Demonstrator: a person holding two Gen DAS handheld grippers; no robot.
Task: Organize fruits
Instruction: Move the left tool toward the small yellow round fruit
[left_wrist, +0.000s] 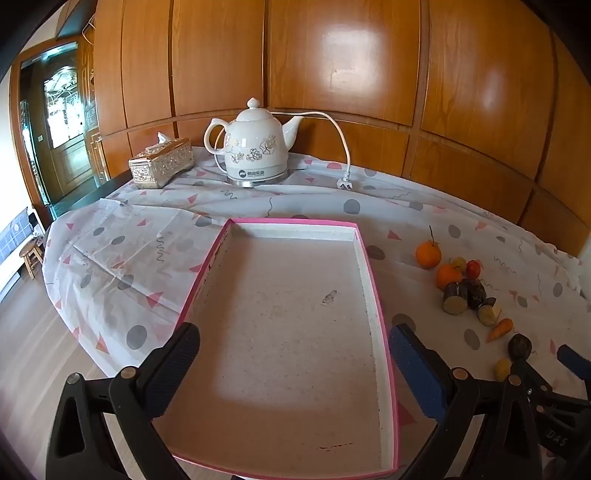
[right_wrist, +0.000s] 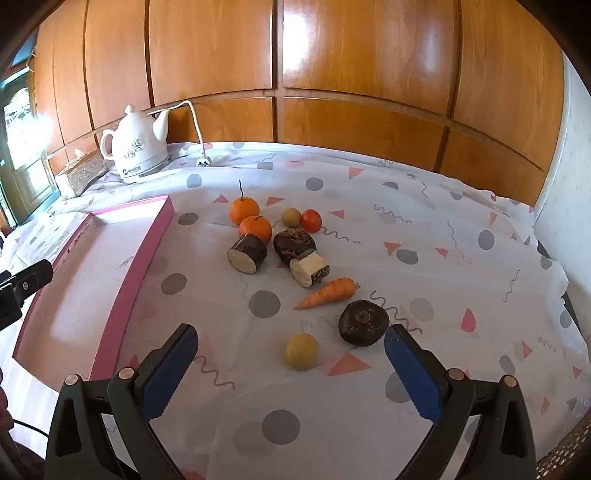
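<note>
Right wrist: yellow fruit (right_wrist: 301, 350) between claw (right_wrist: 291, 349) tips

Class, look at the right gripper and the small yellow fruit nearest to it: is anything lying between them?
Nothing visible. The right gripper is open, and the yellow fruit lies on bare tablecloth just ahead of its fingertips. The dark round fruit sits off to the right.

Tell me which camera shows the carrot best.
The right wrist view: the carrot lies near the frame's centre, whole and unobstructed on the cloth. The left wrist view shows it only small, near the right edge.
</note>
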